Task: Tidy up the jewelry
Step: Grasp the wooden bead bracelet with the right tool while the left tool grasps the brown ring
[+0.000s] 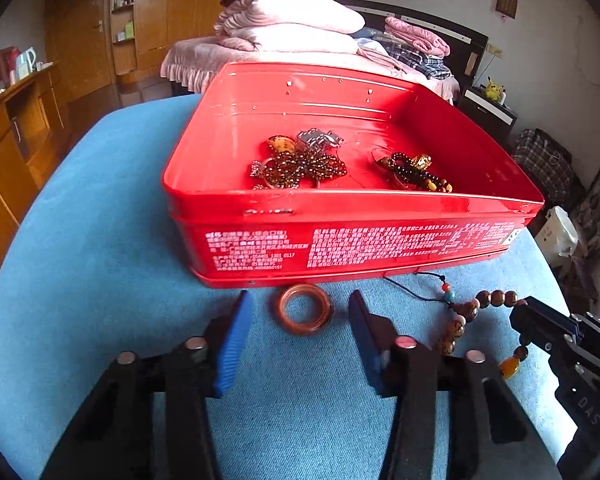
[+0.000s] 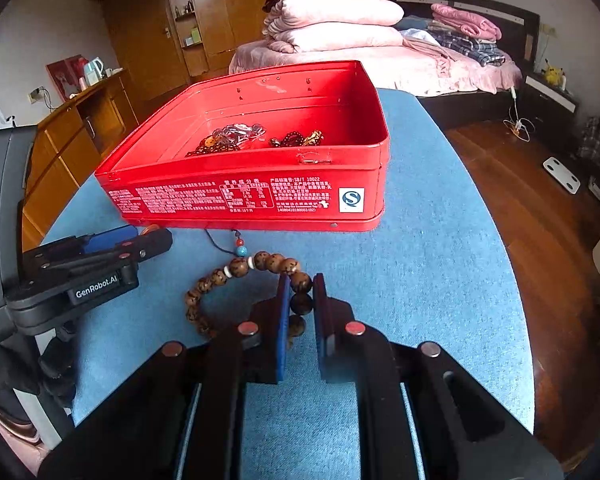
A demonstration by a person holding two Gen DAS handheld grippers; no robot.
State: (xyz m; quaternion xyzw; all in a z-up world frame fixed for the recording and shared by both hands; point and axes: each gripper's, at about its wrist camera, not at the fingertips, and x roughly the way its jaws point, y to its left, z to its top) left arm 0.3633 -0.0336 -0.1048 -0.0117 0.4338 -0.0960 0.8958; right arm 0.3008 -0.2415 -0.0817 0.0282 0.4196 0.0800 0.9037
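Observation:
A red tin box (image 1: 260, 240) (image 2: 240, 196) stands open on the blue table and holds several bead bracelets (image 1: 300, 164) (image 2: 296, 138). A brown ring bangle (image 1: 305, 309) lies on the cloth just in front of the tin, between the fingers of my open left gripper (image 1: 300, 312). A wooden bead bracelet (image 1: 466, 312) (image 2: 240, 268) with a dark cord lies to its right. My right gripper (image 2: 301, 296) is shut on that bracelet's beads, low on the table. The right gripper also shows in the left wrist view (image 1: 548, 328), and the left gripper in the right wrist view (image 2: 140, 244).
The blue cloth table (image 1: 100, 240) (image 2: 440, 260) drops off at its rounded edges. Behind it stand a bed with folded pink quilts (image 1: 292, 24) (image 2: 340, 20), wooden cabinets (image 1: 16, 140) on the left and wood floor (image 2: 520, 200) on the right.

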